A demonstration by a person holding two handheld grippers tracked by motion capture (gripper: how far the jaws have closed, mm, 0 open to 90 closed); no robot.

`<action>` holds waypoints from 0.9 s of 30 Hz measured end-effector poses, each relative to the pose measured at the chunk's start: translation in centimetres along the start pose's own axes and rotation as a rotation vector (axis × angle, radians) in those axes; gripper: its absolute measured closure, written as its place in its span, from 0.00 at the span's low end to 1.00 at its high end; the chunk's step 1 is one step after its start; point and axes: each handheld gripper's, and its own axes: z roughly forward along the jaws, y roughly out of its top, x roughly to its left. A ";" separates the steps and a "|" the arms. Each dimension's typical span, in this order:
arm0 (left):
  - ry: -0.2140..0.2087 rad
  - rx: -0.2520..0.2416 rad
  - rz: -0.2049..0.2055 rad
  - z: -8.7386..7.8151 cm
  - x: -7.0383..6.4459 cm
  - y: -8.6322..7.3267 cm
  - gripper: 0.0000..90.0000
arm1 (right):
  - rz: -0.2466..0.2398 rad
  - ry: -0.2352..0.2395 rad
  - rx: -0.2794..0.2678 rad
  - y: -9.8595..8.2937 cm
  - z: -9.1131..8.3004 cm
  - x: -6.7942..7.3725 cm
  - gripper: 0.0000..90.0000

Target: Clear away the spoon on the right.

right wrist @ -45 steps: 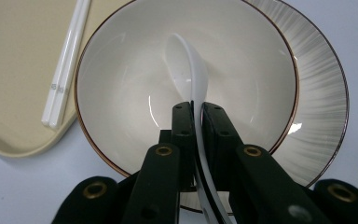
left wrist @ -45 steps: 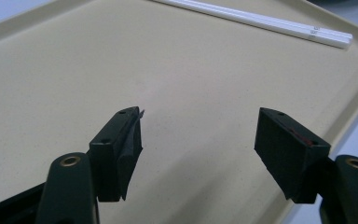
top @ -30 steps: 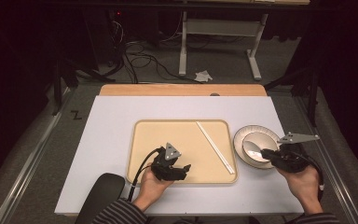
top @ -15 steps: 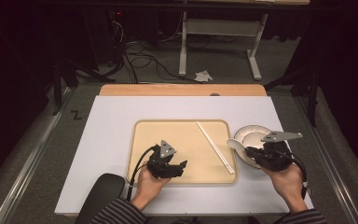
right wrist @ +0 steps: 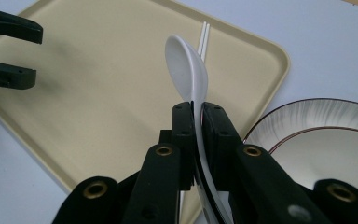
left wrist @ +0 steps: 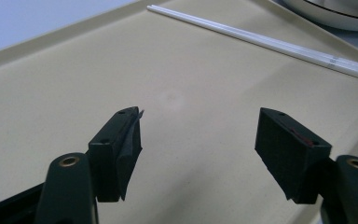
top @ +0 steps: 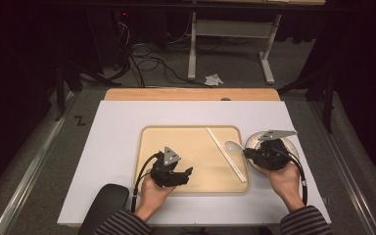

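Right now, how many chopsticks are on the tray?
2: the chopsticks lie side by side, touching, along the right part of the tray, running diagonally from its far edge toward the near right corner. None seem hidden.

spoon (right wrist: 186, 65): white | tray (top: 156, 137): tan | bowl (right wrist: 326, 121): white, dark rim | tongs (right wrist: 196, 116): black

One camera hangs above the person's side of the table (top: 117, 147), looking forward and down, far enough to take in the floor beyond. A second rides the left gripper (left wrist: 198, 154), low and close over the tray (left wrist: 74, 84), facing the chopsticks (left wrist: 261, 39). The third rides the right gripper (right wrist: 196, 126), close too, looking across the same tray and chopsticks. All three share the tray; the bowl (right wrist: 326, 140) shows in each.
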 end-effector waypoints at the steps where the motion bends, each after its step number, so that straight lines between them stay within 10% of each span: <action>1: 0.003 0.000 0.001 -0.1 0.1 0.0 0.35 | -0.005 0.009 -0.002 0.4 0.4 0.3 0.95; 27: 0.075 0.006 -0.047 -2.2 0.9 -1.7 0.35 | -0.006 0.041 0.027 4.4 5.6 -0.2 0.95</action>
